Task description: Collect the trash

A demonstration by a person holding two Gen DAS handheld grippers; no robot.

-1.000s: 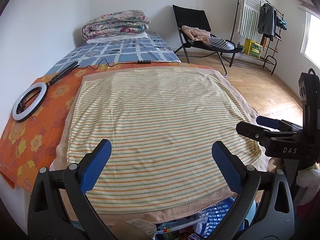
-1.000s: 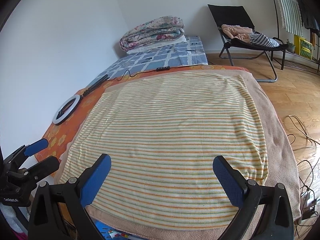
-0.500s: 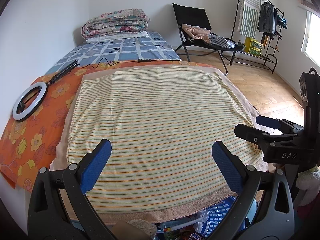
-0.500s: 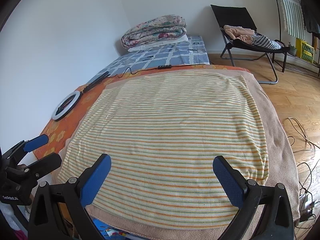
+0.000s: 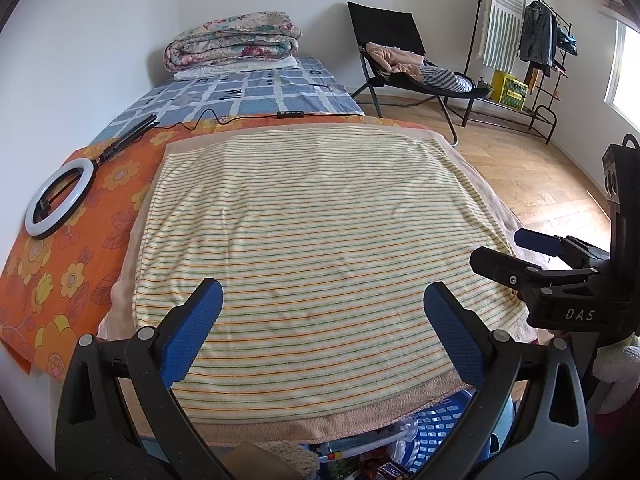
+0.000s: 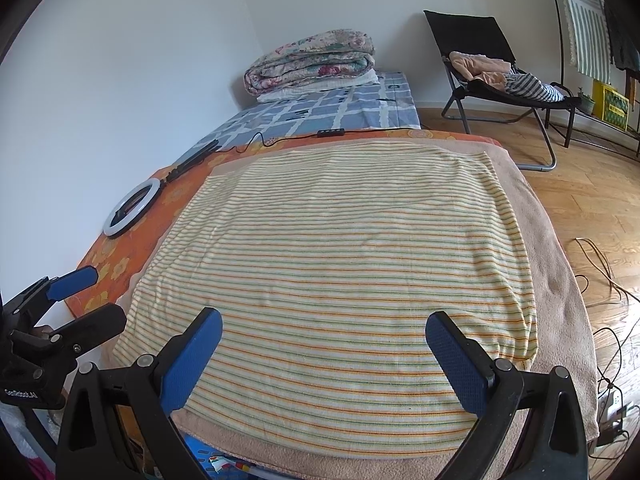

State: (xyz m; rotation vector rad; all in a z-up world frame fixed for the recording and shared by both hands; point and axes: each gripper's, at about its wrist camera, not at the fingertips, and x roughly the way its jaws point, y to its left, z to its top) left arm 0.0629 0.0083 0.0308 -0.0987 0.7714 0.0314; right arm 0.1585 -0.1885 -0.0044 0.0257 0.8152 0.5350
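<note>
Filling most of both views: a cream towel with thin orange and green stripes (image 5: 320, 220), laid flat over a slightly larger beige towel (image 5: 496, 208) on a low bed. Under those, an orange flower-print sheet (image 5: 72, 264), and farther back a blue-and-white checked sheet (image 5: 248, 92). To the right, bare wooden parquet floor (image 5: 520, 164).

Against the far wall, a black metal clothes rack (image 5: 536, 40) hung with garments, and a black folding chair (image 5: 384, 28) heaped with clothing. At the head of the bed, a folded floral quilt (image 5: 232, 44).

On the orange sheet near the left wall, a white ring light (image 5: 60, 196) lying flat, stem aimed toward the far end of the bed.

Low in the left wrist view, tucked below the near edge of the bed, a blue perforated plastic basket (image 5: 436, 432).

Above the near end of the striped towel, left tongs (image 5: 322, 312) with blue pads spread wide, pinching nothing. Beside them, right tongs (image 6: 324, 328), likewise spread wide and empty, both pairs aimed along the length of the bed.

Smallest of all, crumpled trash wrappers (image 5: 384, 466) in and just beside the basket, mostly hidden by the towel edge and the tongs; long axis and heading impossible to tell.
</note>
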